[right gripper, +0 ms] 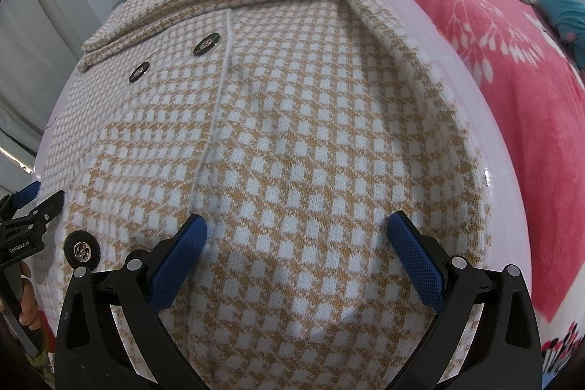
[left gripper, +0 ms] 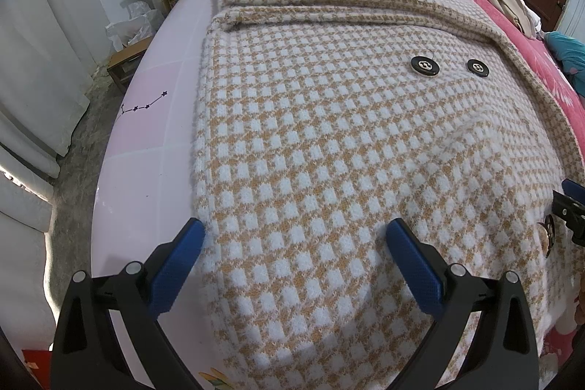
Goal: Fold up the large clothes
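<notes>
A thick checked coat [left gripper: 329, 134] lies spread flat on a pale lilac sheet [left gripper: 161, 119] over the bed, collar at the far end and hem hanging toward the near edge. Its sleeves look already folded across the chest, forming a band just beyond the two black buttons [left gripper: 424, 65]. A pink blanket [right gripper: 512, 68] lies just to the right of the coat.

The left tool [left gripper: 296, 254] hovers over the near left part of the coat with its blue fingers spread wide, pinching nothing. The right tool [right gripper: 298, 245] sits over the near right part, likewise spread and empty, just right of the front opening seam. A third button [right gripper: 81, 250] lies near its left finger.

The fabric looks like a heavy, fuzzy knit: soft, bulky, and not slippery, so it should hold a fold but will likely drag on the sheet and sag under its own weight when lifted. The best hold seems to be the two near hem corners, one tool each, biting deep enough to catch both layers, clear of the buttons.
</notes>
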Available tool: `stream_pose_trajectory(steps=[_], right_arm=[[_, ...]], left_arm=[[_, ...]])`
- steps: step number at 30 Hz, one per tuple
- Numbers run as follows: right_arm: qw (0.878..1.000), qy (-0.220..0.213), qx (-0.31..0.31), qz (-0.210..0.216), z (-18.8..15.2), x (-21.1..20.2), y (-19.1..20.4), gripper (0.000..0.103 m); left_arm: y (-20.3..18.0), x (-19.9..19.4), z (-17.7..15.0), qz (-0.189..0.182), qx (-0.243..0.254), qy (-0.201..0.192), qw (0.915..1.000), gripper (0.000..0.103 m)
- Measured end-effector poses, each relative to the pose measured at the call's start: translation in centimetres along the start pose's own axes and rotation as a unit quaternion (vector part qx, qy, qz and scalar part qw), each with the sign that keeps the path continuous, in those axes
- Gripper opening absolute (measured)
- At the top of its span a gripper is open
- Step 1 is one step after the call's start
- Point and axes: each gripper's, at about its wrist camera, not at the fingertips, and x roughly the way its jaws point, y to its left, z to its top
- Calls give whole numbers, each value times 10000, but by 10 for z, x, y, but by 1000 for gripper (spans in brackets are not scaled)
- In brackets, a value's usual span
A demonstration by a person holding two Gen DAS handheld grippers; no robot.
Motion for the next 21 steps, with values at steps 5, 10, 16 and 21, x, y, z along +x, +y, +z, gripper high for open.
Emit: stream_pose_trajectory(steps=[5,10,16,21], right_arm=[[10000,0,1,0,0,0,0,95],[10000,-4,1,2,0,1,0,95],[10000,-3,3,0,0,1,0,95],[10000,-6,0,-1,0,1,0,95]], left_arm=[[1,0,1,1,-2,1,10000,98],[2,0,1,9,-39,33,10000,98],[2,0,-1,26,-91,27,10000,98],[2,0,-2,27,-90,13,10000,98]])
